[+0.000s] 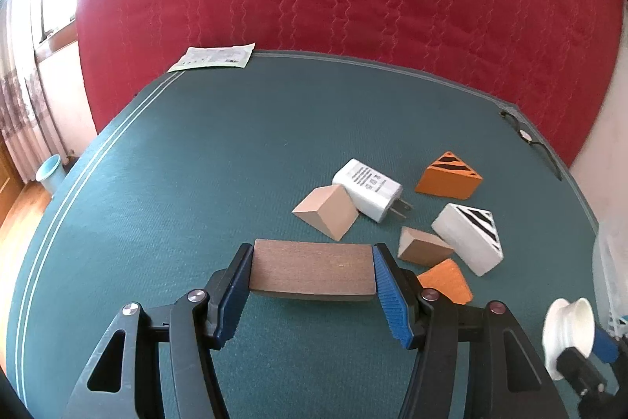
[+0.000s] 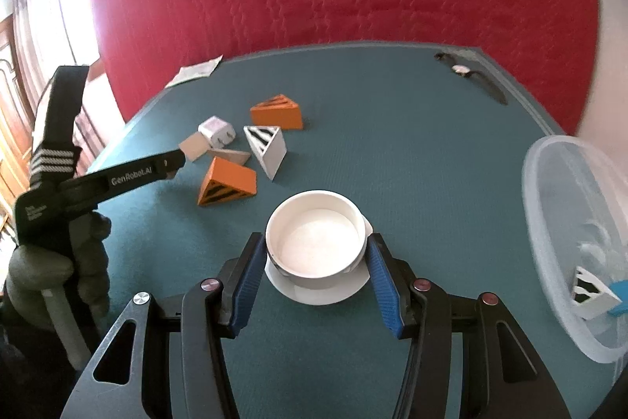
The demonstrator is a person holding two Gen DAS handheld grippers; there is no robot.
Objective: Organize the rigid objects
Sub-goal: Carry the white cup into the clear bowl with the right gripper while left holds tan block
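Observation:
My left gripper (image 1: 312,271) is shut on a brown wooden block (image 1: 312,273), held above the green table. Beyond it lie a tan wedge (image 1: 327,211), a white charger plug (image 1: 367,189), an orange striped wedge (image 1: 447,177), a white striped wedge (image 1: 469,236), a small tan wedge (image 1: 422,246) and another orange wedge (image 1: 447,283). My right gripper (image 2: 316,258) is shut on a white spool (image 2: 316,242), which also shows in the left wrist view (image 1: 569,334). The left gripper's body (image 2: 117,177) reaches toward the pile of wedges (image 2: 227,181).
A clear plastic tub (image 2: 577,246) at the right holds a white striped wedge (image 2: 592,295) and a blue piece. A wristwatch (image 2: 469,75) lies at the table's far right corner. A paper packet (image 1: 214,57) lies at the far left edge. A red quilted wall stands behind.

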